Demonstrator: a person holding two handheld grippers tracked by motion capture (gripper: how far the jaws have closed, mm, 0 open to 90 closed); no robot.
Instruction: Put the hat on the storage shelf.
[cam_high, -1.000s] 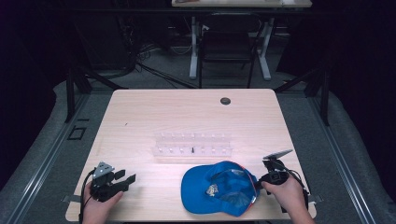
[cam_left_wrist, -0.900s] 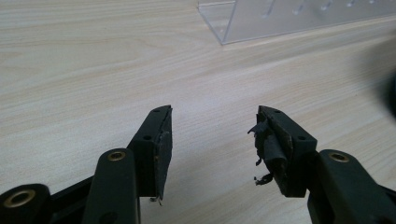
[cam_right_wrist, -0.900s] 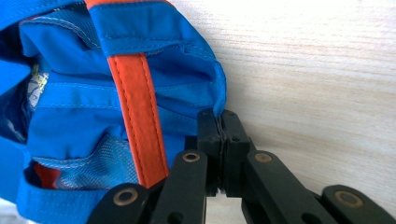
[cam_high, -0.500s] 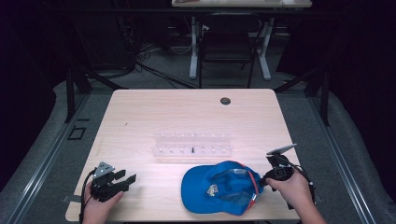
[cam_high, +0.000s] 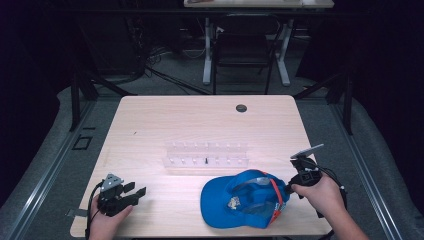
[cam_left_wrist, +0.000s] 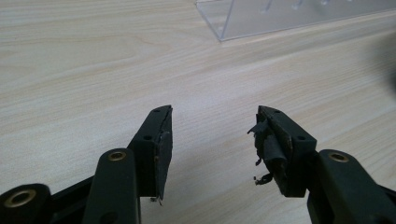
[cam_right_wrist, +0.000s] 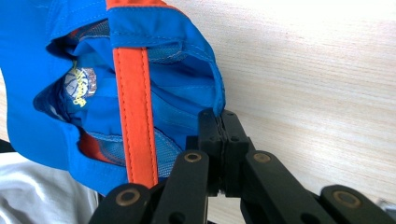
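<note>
A blue cap (cam_high: 235, 202) with an orange strap (cam_right_wrist: 135, 107) lies upside down at the table's front right. My right gripper (cam_high: 287, 188) is shut on the cap's rear rim, which it holds a little off the wood. In the right gripper view the jaws (cam_right_wrist: 219, 117) pinch the blue fabric edge of the cap (cam_right_wrist: 154, 65), and a label shows inside the crown. My left gripper (cam_high: 136, 191) rests at the front left, far from the cap. It stands open over bare wood in the left gripper view (cam_left_wrist: 212, 123), with nothing between its worn pads.
A clear plastic rack (cam_high: 206, 154) with small pegs stands across the middle of the table, just behind the cap; its corner (cam_left_wrist: 289, 16) lies ahead of the left gripper. A black round grommet (cam_high: 241, 108) sits near the far edge. Beyond the table stand desk legs and cables.
My right hand has risen and drawn slightly right, lifting the cap's rear rim with it. The left hand and gripper have stayed where they were.
</note>
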